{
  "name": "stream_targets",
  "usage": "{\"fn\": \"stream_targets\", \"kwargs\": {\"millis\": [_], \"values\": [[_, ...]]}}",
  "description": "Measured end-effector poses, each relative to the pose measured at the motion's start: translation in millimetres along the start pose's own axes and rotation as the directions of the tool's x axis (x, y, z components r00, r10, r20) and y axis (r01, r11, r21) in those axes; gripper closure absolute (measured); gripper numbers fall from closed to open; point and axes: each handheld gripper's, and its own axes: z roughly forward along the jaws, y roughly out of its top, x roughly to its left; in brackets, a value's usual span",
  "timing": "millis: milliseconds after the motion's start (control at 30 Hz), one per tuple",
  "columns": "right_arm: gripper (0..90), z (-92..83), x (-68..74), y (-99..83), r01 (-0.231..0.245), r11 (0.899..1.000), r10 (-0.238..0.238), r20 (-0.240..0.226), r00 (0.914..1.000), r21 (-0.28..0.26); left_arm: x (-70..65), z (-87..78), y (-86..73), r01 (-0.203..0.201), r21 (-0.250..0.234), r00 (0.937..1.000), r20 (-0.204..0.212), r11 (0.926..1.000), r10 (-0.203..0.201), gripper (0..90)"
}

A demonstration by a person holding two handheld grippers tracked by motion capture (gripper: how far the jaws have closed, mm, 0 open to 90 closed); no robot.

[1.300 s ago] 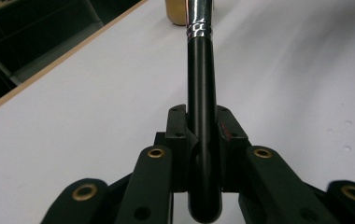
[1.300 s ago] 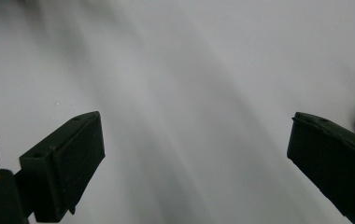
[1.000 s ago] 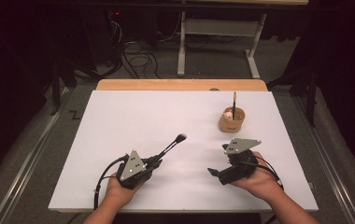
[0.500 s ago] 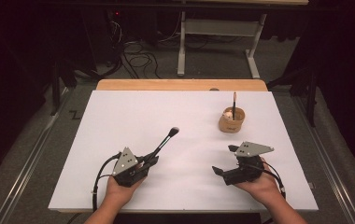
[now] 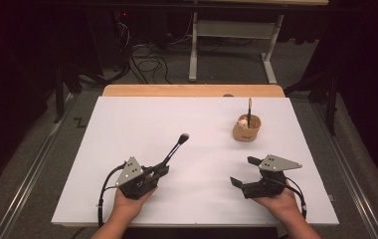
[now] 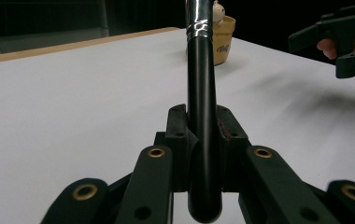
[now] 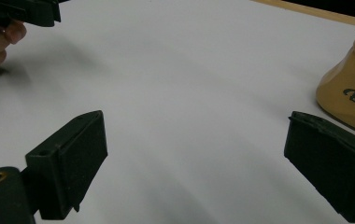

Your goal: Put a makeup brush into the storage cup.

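A make-up brush (image 5: pixel 174 149) with a black handle (image 6: pixel 202 93) and silver ferrule points up and away over the white table (image 5: pixel 177 114). My left gripper (image 5: pixel 159 172) is shut on its handle near the butt end, and the pads (image 6: pixel 179 135) press it from both sides. At the near right, my right gripper (image 5: pixel 245 171) rests low over the table, open with nothing between its wide-set pads (image 7: pixel 80 158). A tan cup (image 5: pixel 247 128) stands at the far right with a dark stick upright in it and a small white thing at its rim.
The cup (image 7: pixel 353 88) stands just beyond my right gripper's right jaw. A bare wooden strip (image 5: pixel 192 90) runs along the table's far edge. Behind it are a table frame and cables on the floor. The right gripper (image 6: pixel 348 42) shows in the left gripper view.
My right gripper has moved right and slightly toward the near edge, still open. The left gripper stays put with the brush, whose tip has swung a little farther away.
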Motion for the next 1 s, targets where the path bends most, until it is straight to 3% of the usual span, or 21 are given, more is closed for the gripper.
{"fn": "stream_targets", "kwargs": {"millis": [233, 633, 1000], "values": [[8.7, -4.1, 3.3, -1.7, -0.001, 0.999, 0.001, -0.003, 1.0000, -0.051, -0.1, 0.1, 0.4, 0.012, -0.017, 0.9999, 0.013, 0.9998, -0.012, 78.8], [14.0, -6.6, 9.1, 6.6, -0.008, 0.991, 0.000, -0.056, 0.9984, -0.132, -1.2, 5.5, 5.5, 0.033, -0.037, 0.9984, 0.047, 0.9988, -0.031, 78.9], [16.1, 5.5, 17.4, 21.2, -0.039, 0.984, 0.020, -0.112, 0.9935, -0.173, -9.6, 14.5, 18.4, 0.003, -0.053, 0.9974, 0.072, 0.9986, 0.001, 78.9]]}}
